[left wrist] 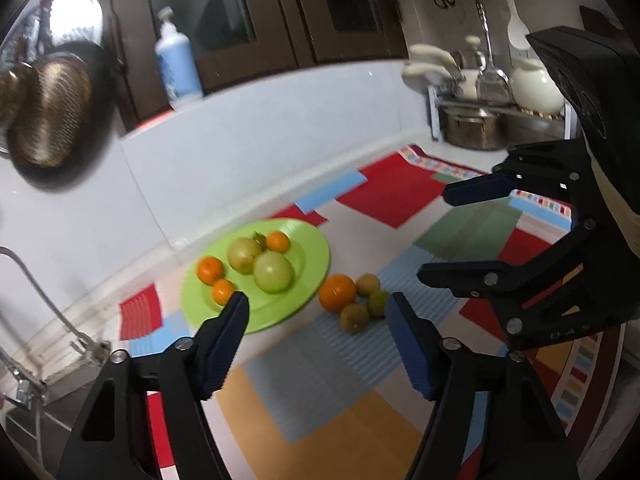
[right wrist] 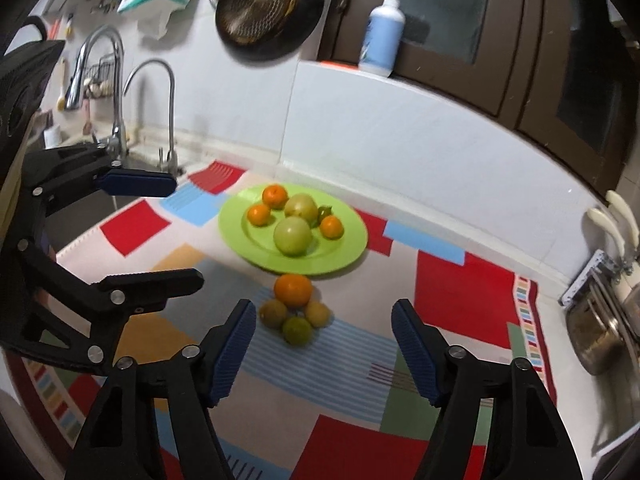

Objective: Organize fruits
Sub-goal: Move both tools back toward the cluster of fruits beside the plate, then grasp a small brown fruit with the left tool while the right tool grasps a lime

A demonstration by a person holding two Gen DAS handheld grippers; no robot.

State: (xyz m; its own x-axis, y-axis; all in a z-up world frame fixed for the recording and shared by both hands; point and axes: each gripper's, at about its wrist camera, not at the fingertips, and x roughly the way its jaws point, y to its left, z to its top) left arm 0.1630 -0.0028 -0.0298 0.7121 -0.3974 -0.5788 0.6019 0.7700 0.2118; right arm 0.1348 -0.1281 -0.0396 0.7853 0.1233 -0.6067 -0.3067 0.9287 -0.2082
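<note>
Green plate (right wrist: pixel 344 254) holds 5 clear fruits: 3 small oranges (right wrist: pixel 274 195) & 2 pale green round fruits (right wrist: pixel 292 235); a small green bit beside them, can't tell what. Off the plate, just in front on the mat: 1 bigger orange (right wrist: pixel 293 289) w/ 3 yellow-green small fruits (right wrist: pixel 297 330) touching it in a cluster.

Left gripper (left wrist: pixel 316 316) jaws wide apart, nothing held, hovers above the mat near plate & cluster. Right gripper (right wrist: pixel 324 322) also wide open, empty, cluster between its fingers in view.

Surface: patchwork mat (right wrist: pixel 460 296), red/blue/green/orange blocks, on a white counter. Room: kitchen w/ white tiled wall, 2 faucets (right wrist: pixel 116 92), pan (right wrist: pixel 268 8) hung on wall, 1 pump bottle (right wrist: pixel 382 32) on ledge, dark cabinets, dish rack (left wrist: pixel 496 92).
</note>
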